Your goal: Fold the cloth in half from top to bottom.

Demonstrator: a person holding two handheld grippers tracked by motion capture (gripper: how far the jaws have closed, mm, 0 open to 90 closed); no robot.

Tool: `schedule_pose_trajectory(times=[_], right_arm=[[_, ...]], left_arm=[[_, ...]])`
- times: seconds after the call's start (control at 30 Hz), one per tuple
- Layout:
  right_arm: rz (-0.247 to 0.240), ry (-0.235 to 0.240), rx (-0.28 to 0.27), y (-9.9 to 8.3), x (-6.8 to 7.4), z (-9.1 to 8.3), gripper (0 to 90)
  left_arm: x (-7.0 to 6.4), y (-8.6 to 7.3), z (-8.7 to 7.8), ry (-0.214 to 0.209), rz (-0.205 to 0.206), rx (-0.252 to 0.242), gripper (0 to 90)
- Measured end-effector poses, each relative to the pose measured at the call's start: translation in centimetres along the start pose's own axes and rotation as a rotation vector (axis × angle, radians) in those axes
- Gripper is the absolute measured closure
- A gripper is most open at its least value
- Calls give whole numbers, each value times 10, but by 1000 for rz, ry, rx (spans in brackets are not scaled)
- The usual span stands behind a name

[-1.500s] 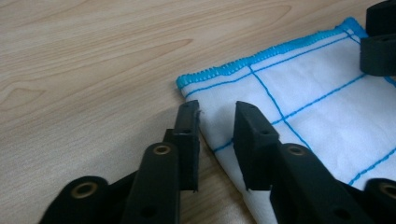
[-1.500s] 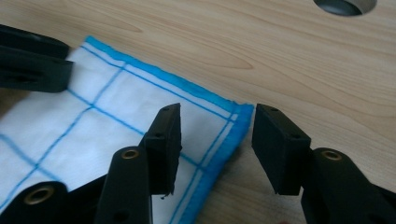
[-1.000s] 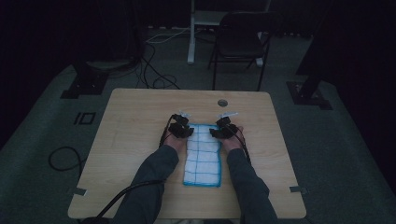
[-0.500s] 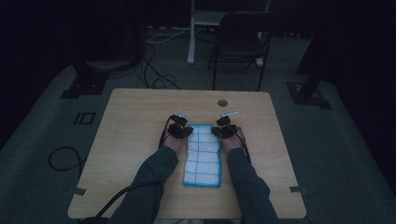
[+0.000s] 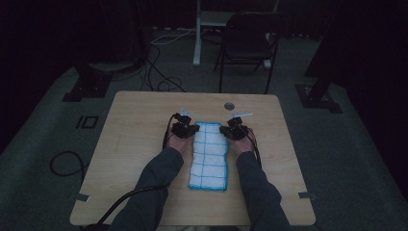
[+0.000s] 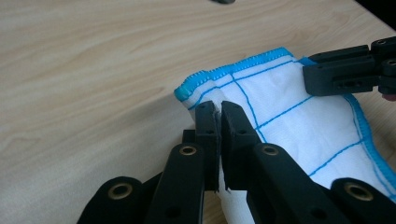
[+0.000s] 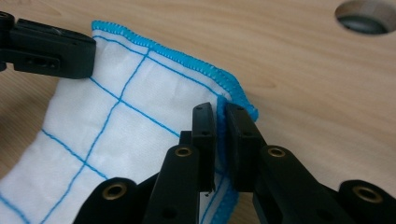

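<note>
Dim light covers the room, and the pale wooden worktop (image 5: 144,144) stands in the middle of it. Nearest the camera, a person's two sleeved forearms reach forward on either side of a white cloth (image 5: 209,156) with blue grid lines and a blue stitched hem. The cloth lies folded into a long strip near the middle of the worktop, running away from the person. At its far end the left gripper (image 5: 191,129) has its jaws closed on the far left corner; in the left gripper view (image 6: 218,122) a thin fold of fabric sits pinched between them. The right gripper (image 5: 225,130) holds the far right corner the same way, its jaws clamped across the blue hem (image 7: 218,127).

The cloth looks light, soft and limp, so it will likely sag and drape between the two holds rather than keep its shape. The hemmed corners seem the best place to hold it, since the stitching gives thicker material that is less likely to slip out.

Farther off, a round hole (image 5: 229,105) sits in the worktop, and beyond that a dark folding chair (image 5: 250,43) and loose cables (image 5: 163,72) on the floor.
</note>
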State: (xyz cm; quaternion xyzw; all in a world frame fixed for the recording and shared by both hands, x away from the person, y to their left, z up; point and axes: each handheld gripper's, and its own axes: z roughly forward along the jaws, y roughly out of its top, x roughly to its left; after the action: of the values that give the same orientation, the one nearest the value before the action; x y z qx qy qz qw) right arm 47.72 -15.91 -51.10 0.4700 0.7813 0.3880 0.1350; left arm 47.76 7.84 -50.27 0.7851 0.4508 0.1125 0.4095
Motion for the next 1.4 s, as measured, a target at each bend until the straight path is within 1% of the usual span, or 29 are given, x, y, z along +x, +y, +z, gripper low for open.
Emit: schedule_pose_trajectory(times=[0.23, 0.47, 0.53, 0.6, 0.7, 0.83, 1.07, 1.2, 1.4], right_arm=[[-21, 4, -41, 6, 2, -13, 836], [-44, 10, -69, 9, 8, -24, 836], [-50, 10, -81, 9, 12, -28, 837], [-51, 18, -92, 8, 14, -32, 836], [-71, 19, -103, 6, 18, -37, 836], [-86, 22, -118, 2, 22, -46, 836], [-110, 14, -139, -1, 29, -58, 836], [-113, 17, -151, -4, 31, -62, 837], [-123, 23, -173, -9, 37, -70, 838]], left_arm=[[-3, 8, -13, -15, 21, -35, 871], [-3, 8, -24, -36, 18, -57, 870], [-3, 8, -28, -45, 22, -59, 870], [-4, 8, -31, -50, 23, -64, 869], [-5, 6, -37, -65, 23, -73, 869], [-8, 3, -44, -83, 21, -91, 868], [-15, 2, -53, -92, 31, -110, 867], [-18, 0, -58, -99, 43, -120, 867], [-21, -7, -67, -113, 39, -136, 868]])
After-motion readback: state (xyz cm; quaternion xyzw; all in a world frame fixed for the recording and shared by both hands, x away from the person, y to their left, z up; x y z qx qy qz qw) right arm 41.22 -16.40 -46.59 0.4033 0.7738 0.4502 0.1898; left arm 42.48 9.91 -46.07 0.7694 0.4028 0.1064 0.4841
